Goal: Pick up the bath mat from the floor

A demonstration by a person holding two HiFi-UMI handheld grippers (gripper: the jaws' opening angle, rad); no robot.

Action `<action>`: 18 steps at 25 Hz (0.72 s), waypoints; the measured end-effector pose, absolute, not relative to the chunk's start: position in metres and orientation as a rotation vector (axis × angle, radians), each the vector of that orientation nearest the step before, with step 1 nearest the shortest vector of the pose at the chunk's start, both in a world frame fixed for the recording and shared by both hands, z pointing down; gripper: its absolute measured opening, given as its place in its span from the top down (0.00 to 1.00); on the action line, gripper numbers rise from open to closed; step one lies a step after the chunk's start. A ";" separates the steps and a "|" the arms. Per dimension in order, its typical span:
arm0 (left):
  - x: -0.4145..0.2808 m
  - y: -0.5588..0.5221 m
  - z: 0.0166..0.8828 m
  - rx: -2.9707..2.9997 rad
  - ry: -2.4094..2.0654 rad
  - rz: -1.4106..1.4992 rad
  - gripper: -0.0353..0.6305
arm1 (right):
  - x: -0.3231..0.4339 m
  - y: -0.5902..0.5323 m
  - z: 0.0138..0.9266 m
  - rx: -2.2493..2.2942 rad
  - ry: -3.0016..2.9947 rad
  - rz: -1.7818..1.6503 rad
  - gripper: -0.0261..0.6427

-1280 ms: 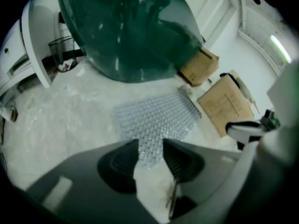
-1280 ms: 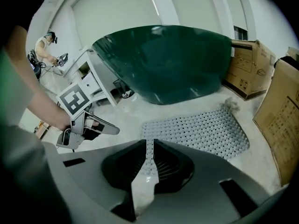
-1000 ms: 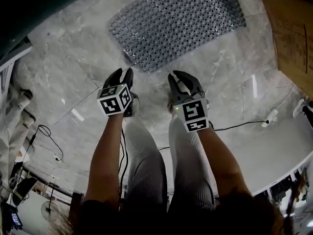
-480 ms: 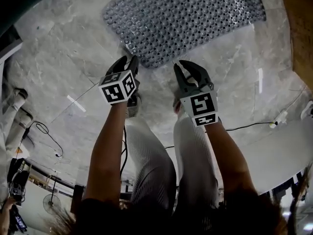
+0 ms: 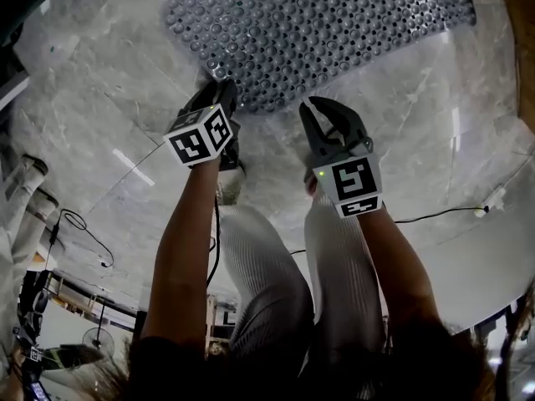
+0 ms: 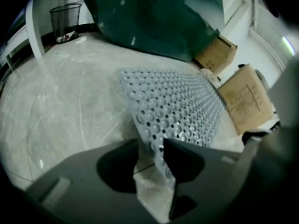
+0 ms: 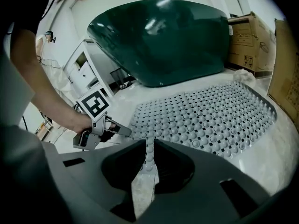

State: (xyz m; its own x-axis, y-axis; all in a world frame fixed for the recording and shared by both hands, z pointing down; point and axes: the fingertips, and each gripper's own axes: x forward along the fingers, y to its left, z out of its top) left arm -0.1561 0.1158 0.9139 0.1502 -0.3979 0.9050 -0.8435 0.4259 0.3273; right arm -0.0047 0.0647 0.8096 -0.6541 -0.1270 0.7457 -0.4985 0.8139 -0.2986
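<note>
Bath mat (image 5: 318,32), grey, bubble-studded, perforated

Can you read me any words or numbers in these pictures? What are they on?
No text here can be read.
Cardboard boxes: print too blurred to read.
Marker cubes: black-and-white square patterns, not words.
Bath mat: no writing.

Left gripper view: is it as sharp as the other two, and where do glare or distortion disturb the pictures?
Left gripper view: softest, the bath mat smeared near the jaws, edges dark. Right gripper view: sharper, the mat's bumps crisp, white glare on the dark green tub, strong fisheye curve. Head view: fairly sharp, bright streaks on the glossy floor, top left corner dark.
</note>
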 end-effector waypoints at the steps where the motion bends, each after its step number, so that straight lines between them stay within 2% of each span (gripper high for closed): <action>1: -0.156 0.115 0.916 1.167 -1.458 0.442 0.69 | -0.005 0.065 0.810 0.457 -2.242 0.627 0.90; 10: -0.149 0.105 0.929 1.160 -1.446 0.398 0.67 | 0.002 0.068 0.817 0.459 -2.255 0.627 0.90; 18: -0.150 0.104 0.928 1.057 -1.449 0.203 0.68 | 0.007 0.068 0.818 0.482 -2.258 0.642 0.90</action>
